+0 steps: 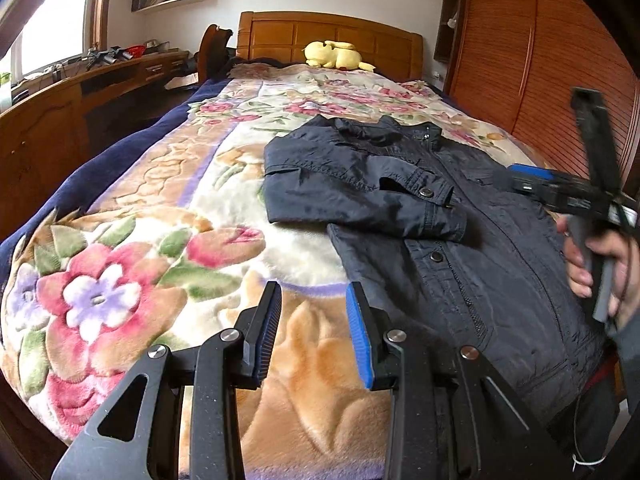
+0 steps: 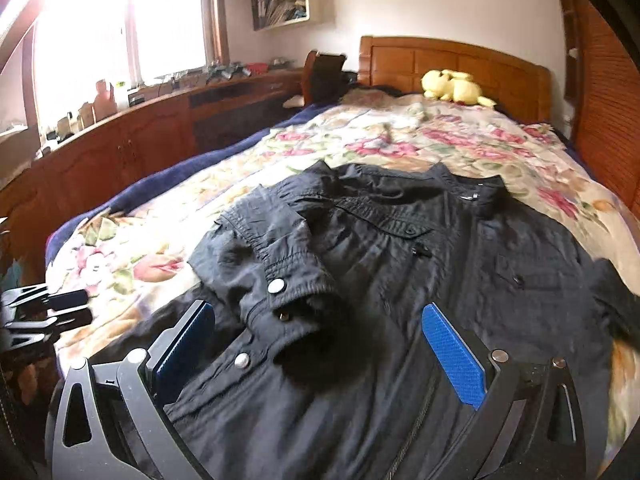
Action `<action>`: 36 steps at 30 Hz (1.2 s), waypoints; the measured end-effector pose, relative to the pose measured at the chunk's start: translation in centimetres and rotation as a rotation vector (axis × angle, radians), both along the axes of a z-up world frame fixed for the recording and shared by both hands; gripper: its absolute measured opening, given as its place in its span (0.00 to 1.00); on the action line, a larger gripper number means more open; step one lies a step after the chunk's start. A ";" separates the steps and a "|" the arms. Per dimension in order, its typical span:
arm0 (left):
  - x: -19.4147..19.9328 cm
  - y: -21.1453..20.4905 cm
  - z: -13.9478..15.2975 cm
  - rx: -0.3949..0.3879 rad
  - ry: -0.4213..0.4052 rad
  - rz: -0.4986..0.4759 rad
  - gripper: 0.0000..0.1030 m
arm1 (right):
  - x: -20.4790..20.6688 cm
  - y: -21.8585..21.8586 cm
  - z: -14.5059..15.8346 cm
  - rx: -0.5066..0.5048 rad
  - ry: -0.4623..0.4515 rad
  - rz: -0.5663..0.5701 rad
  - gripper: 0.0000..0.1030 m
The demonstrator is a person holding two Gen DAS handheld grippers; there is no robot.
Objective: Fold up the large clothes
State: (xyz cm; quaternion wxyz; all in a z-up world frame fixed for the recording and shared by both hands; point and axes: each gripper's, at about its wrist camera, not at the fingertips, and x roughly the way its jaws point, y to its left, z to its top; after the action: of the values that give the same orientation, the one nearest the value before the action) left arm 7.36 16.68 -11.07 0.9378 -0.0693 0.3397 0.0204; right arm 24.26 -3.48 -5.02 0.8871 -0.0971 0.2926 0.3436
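Observation:
A dark navy jacket [image 1: 424, 208] lies front up on the floral blanket, collar toward the headboard, its left sleeve folded across the chest. It fills the right wrist view [image 2: 380, 280]; the sleeve cuff [image 2: 296, 300] with snap buttons lies between my right fingers. My left gripper [image 1: 314, 332] is open and empty, hovering over the blanket just left of the jacket's hem. My right gripper [image 2: 320, 344] is open wide above the jacket's front and holds nothing; in the left wrist view it shows at the right edge [image 1: 532, 180], held by a hand.
The bed's floral blanket [image 1: 140, 240] spreads to the left. A yellow plush toy [image 1: 334, 55] sits by the wooden headboard [image 1: 328, 36]. A wooden cabinet [image 1: 48, 128] runs along the left, a wooden wardrobe [image 1: 540, 60] along the right.

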 end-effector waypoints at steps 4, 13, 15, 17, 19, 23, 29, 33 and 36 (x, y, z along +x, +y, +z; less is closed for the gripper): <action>-0.4 0.5 -0.1 0.011 0.000 0.012 0.33 | 3.2 1.9 -2.3 -0.029 0.112 0.059 0.92; -1.0 1.0 0.2 0.018 -0.002 0.026 0.33 | 8.2 3.6 -5.6 -0.013 0.279 0.090 0.60; -1.1 0.9 0.3 0.018 -0.002 0.027 0.33 | 7.9 3.7 -5.4 -0.002 0.274 0.128 0.36; -1.1 0.7 0.5 0.023 -0.005 0.027 0.33 | 7.6 3.3 -4.8 -0.010 0.235 0.146 0.25; -1.2 0.4 0.8 0.029 -0.008 0.028 0.33 | 6.8 2.9 -4.2 0.001 0.201 0.171 0.16; -1.1 -0.3 1.1 0.033 -0.011 0.019 0.33 | 5.3 0.1 -2.3 0.063 0.135 0.169 0.07; -0.3 -1.8 1.4 0.039 -0.011 -0.009 0.33 | 3.3 -5.3 -0.4 0.115 0.046 0.140 0.06; 0.3 -3.0 1.7 0.034 -0.017 -0.033 0.33 | 2.2 -10.0 0.3 0.138 0.014 0.080 0.06; 0.9 -4.0 2.0 0.041 -0.023 -0.055 0.33 | 1.1 -13.5 0.5 0.144 -0.008 0.026 0.06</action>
State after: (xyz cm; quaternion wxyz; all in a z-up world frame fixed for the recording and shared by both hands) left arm 8.31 12.67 -9.03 0.9431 -0.0411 0.3300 0.0008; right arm 25.40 -16.96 -4.53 0.8885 -0.0383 0.2621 0.3746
